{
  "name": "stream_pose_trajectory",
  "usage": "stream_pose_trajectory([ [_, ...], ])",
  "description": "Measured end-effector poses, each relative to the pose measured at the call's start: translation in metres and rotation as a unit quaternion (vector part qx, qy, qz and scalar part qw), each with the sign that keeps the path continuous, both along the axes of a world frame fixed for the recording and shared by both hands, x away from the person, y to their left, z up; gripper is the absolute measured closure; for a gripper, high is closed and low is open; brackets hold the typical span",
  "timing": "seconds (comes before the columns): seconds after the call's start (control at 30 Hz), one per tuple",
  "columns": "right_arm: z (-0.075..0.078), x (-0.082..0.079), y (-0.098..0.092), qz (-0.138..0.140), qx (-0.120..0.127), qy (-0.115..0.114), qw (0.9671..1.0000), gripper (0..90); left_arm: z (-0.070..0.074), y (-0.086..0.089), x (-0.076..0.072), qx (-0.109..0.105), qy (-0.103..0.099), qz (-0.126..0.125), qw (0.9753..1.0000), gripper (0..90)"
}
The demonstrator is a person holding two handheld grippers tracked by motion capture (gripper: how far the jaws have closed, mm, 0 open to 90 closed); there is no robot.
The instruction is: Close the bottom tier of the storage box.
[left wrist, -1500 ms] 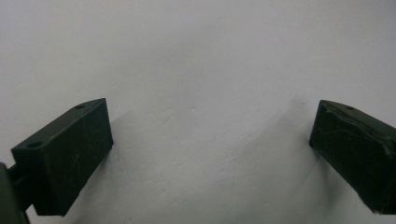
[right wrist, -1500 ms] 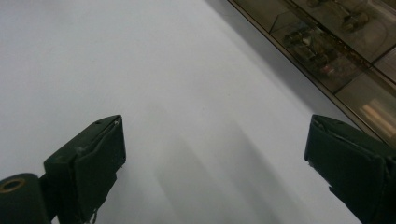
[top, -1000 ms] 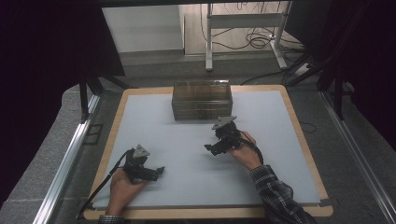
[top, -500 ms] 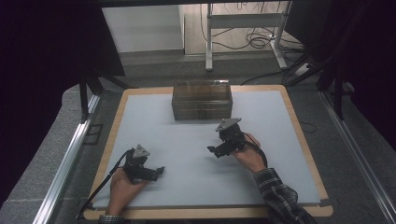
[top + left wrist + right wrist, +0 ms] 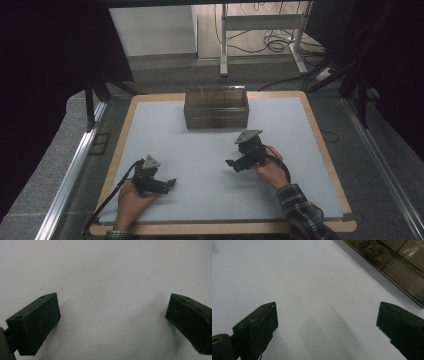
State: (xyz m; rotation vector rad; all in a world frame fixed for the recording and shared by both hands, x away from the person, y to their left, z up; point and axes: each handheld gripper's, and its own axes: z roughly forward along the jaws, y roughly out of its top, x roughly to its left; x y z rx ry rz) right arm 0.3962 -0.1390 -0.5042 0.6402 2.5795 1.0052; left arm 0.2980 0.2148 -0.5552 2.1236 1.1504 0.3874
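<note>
**Both grippers wide open over the white mat, clear box at the far edge**

We hold our left gripper (image 5: pixel 171 183) low over the near left part of the white mat (image 5: pixel 200 150); in the left gripper view its jaws stand far apart with bare mat between them, gripping nothing. We hold our right gripper (image 5: pixel 231 163) over the middle right of the mat, its grey three-cornered plate on top. In the right gripper view its jaws are also spread wide and hold nothing. The transparent brownish box (image 5: pixel 216 107) sits at the far middle of the mat, near the wooden border (image 5: pixel 320 150) of the table, well apart from the left gripper and nearer the right one. We see its corner at the upper right of the right gripper view (image 5: pixel 392 262), apart from the jaws
</note>
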Motion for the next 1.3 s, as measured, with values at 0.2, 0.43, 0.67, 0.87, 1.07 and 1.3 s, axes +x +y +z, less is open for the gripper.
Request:
stream_pose_trajectory([
  [0.2,0.0,-0.004,-0.005,-0.002,0.001,0.002,1.0,3.3,0.0,0.0,0.0,0.0,0.0,0.0,1.0,0.0],
  [0.43,0.0,-0.008,-0.013,-0.008,0.001,0.0,1.0,3.3,0.0,0.0,0.0,0.0,0.0,0.0,1.0,0.0],
  [0.67,0.001,-0.011,-0.021,-0.012,0.0,-0.001,0.9999,3.3,0.0,0.0,0.0,0.0,0.0,0.0,1.0,0.0],
  [0.87,0.001,-0.014,-0.027,-0.017,0.0,-0.002,0.9998,3.3,0.0,0.0,0.0,0.0,0.001,0.0,1.0,0.0],
  [1.07,0.003,-0.016,-0.033,-0.023,-0.001,-0.004,0.9997,3.3,0.0,0.0,0.0,0.0,0.001,0.0,1.0,0.0],
  [1.3,0.005,-0.019,-0.041,-0.029,0.001,-0.008,0.9996,3.3,0.0,0.0,0.0,0.001,0.001,0.0,1.0,0.0],
])
